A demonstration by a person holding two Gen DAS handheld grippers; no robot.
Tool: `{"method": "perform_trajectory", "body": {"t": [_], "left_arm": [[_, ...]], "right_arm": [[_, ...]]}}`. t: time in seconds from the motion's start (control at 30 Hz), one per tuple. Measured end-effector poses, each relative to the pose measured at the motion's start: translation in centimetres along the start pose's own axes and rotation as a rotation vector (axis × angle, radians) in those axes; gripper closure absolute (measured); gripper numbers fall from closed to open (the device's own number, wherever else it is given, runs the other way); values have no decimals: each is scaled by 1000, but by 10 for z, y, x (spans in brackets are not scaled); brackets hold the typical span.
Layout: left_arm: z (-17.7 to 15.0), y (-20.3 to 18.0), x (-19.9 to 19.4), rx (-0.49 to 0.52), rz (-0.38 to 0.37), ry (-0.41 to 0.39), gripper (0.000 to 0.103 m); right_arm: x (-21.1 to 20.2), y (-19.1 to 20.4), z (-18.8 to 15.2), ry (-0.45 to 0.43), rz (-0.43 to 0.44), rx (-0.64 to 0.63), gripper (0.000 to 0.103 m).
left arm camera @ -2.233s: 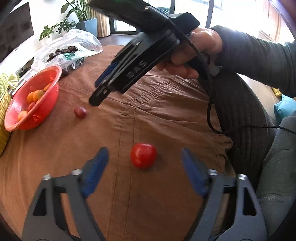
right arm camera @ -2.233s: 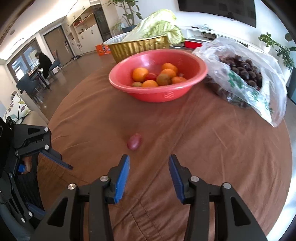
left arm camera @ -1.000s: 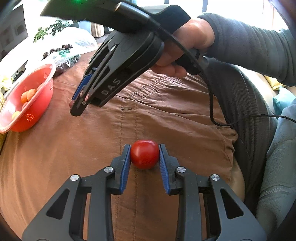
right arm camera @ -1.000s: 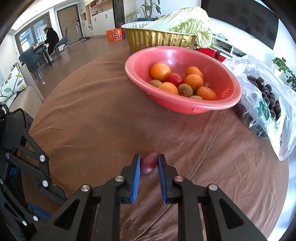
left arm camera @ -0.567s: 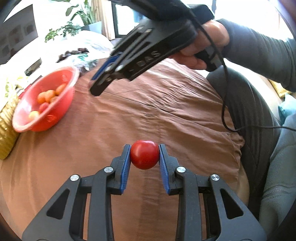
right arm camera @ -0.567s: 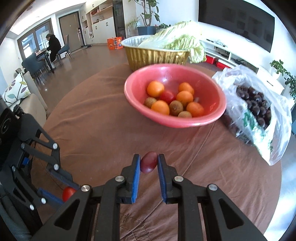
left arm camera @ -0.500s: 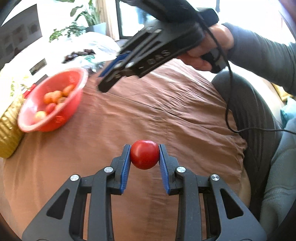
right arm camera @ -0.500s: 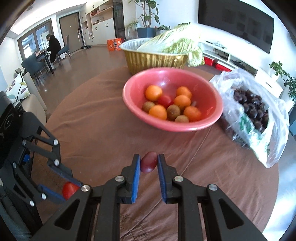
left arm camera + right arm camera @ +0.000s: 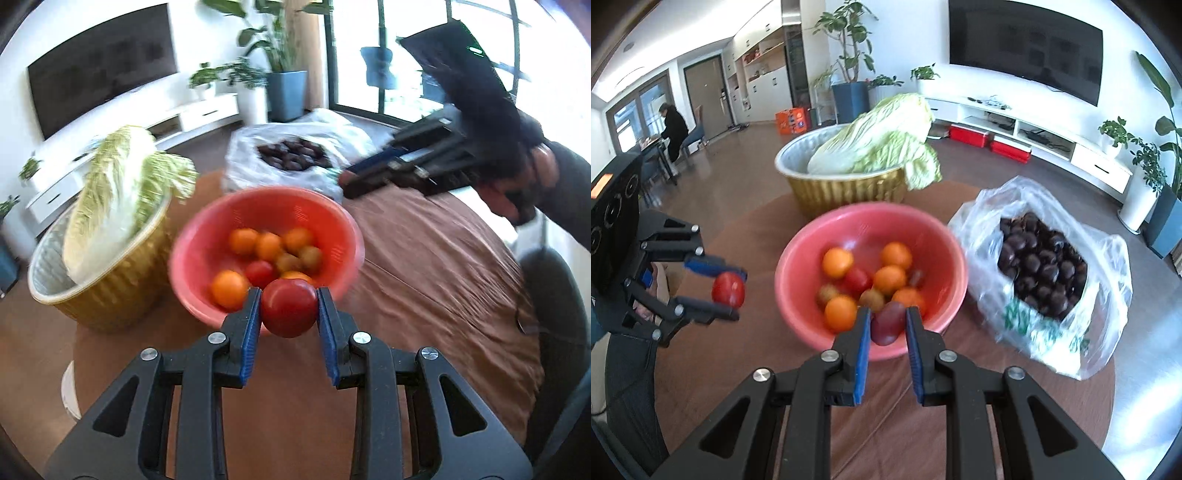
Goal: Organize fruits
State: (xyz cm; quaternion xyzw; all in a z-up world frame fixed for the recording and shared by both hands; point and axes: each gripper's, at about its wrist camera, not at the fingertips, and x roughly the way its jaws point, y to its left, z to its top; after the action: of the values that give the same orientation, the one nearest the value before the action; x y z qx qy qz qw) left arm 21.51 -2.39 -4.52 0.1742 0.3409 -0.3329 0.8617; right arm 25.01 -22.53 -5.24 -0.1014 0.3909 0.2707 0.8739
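Note:
My left gripper (image 9: 289,314) is shut on a red tomato (image 9: 289,312), held in the air just in front of the near rim of the pink bowl (image 9: 207,236). The bowl holds oranges, kiwis and a tomato. My right gripper (image 9: 885,325) is shut on a small dark red fruit (image 9: 886,322), held over the near rim of the same bowl (image 9: 798,254). The left gripper (image 9: 722,290) with its tomato (image 9: 728,289) shows at the left of the right wrist view. The right gripper (image 9: 354,182) shows beyond the bowl in the left wrist view.
A gold basin (image 9: 846,192) with a napa cabbage (image 9: 882,136) stands behind the bowl. A clear plastic bag of dark round fruits (image 9: 1041,266) lies to the bowl's right. A brown cloth (image 9: 424,258) covers the round table.
Both grippers closed on their fruits on the cloth, lifted them, and carried them toward the pink bowl, which now sits much closer in both views.

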Motion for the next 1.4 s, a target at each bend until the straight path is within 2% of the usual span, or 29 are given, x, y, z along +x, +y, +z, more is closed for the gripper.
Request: {"method": "perform_trajectory", "body": {"t": [0.2, 0.5, 0.93, 0.97, 1.0, 1.03, 1.13, 1.2, 1.4], "left_arm": [[21, 22, 33, -52, 69, 37, 76], [19, 28, 74, -83, 136, 98, 75], [10, 45, 96, -153, 204, 124, 74], [11, 44, 98, -150, 207, 127, 72], [12, 43, 99, -149, 202, 125, 64], [13, 42, 98, -151, 186, 114, 50], [18, 36, 99, -140, 177, 102, 28], [19, 35, 99, -142, 209, 102, 18], [16, 48, 87, -201, 224, 96, 18]], "right_arm": [[22, 1, 14, 22, -8, 3, 82], [59, -8, 20, 71, -20, 40, 82], [85, -18, 13, 135, -61, 75, 82], [85, -18, 12, 138, -65, 74, 81], [86, -18, 12, 140, -65, 74, 79], [85, -18, 12, 139, -67, 75, 77], [80, -19, 12, 126, -71, 83, 69], [74, -20, 12, 115, -73, 84, 67], [52, -22, 10, 88, -79, 79, 67]]}}
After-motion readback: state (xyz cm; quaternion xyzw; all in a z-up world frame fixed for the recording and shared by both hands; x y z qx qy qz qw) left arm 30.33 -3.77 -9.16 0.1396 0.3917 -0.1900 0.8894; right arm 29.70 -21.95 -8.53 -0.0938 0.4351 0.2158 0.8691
